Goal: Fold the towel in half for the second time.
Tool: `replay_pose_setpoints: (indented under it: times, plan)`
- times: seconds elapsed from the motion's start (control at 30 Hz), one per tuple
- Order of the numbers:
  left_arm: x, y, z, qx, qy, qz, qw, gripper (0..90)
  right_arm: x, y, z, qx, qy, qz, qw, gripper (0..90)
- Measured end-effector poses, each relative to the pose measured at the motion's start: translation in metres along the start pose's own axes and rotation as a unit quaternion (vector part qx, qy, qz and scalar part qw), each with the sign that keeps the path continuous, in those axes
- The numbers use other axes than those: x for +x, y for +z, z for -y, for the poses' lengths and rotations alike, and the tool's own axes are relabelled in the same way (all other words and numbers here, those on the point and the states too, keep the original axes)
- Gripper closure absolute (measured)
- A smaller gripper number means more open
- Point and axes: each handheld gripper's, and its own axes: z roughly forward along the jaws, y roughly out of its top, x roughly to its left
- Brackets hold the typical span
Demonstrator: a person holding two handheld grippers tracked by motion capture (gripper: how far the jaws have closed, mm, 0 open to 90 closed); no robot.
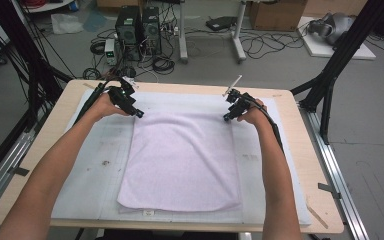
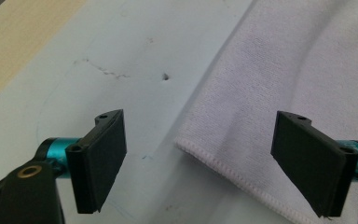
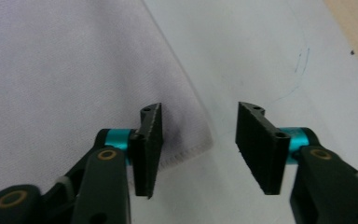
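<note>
Both tongs sat at the far corners of the pink towel [image 1: 180,160] (flat on the desk's white mat [image 1: 95,170]); left tongs [image 2: 198,158] gaped wide, right tongs [image 3: 198,144] half-open, gripping nothing.

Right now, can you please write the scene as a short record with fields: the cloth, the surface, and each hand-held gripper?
cloth: pale pink towel, spread flat
surface: white mat on wooden table
left hand-held gripper: jaws open, astride the towel's far left corner, not pinching
right hand-held gripper: jaws open, narrower gap, astride the far right corner
</note>
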Motion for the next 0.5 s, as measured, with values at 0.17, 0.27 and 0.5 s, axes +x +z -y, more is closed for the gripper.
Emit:
replay_pose_setpoints:
  times: [0.17,0.27,0.5]
  plan:
    - [0.003,0.005,0.002,0.011,-0.011,-0.007,0.9998,25.1,0.001,0.004,0.000,0.013,-0.002,-0.004,0.9999,66.9]
    - [0.005,0.006,0.003,0.008,-0.021,0.000,0.9997,28.1,0.003,0.006,-0.001,0.019,-0.005,-0.011,0.9997,76.8]
    - [0.007,0.013,0.005,0.012,-0.028,0.002,0.9995,39.2,0.006,0.005,-0.004,0.030,-0.018,-0.012,0.9993,85.7]
